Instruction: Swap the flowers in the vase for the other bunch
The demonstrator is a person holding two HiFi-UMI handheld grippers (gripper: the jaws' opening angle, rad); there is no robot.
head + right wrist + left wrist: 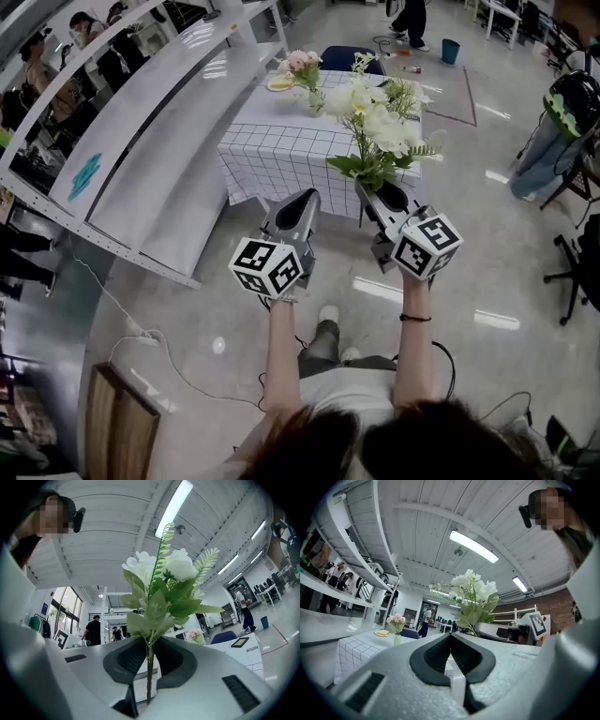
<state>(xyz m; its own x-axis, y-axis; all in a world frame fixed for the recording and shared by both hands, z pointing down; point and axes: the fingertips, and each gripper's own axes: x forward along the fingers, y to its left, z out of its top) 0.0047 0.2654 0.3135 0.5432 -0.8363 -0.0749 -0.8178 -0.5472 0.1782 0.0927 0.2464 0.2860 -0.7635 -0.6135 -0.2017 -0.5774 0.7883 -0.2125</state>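
My right gripper [367, 190] [149, 656] is shut on the stems of a bunch of white flowers [380, 127] [164, 581] with green leaves, held upright in the air short of the table. A small vase [315, 98] [397, 639] with pink flowers [302, 63] [396, 619] stands at the far side of the checked tablecloth [281, 150]. To the left, my left gripper [302, 202] [450, 634] is shut with nothing between its pads. The white bunch [473, 592] also shows to the right in the left gripper view. Both grippers hang a short way before the table's near edge.
A long white shelf frame [141, 141] runs along the left of the table. A yellow plate [279, 83] lies by the vase and a blue chair [349, 58] stands behind the table. A dark office chair [577, 272] is at the right; cables [141, 342] lie on the floor.
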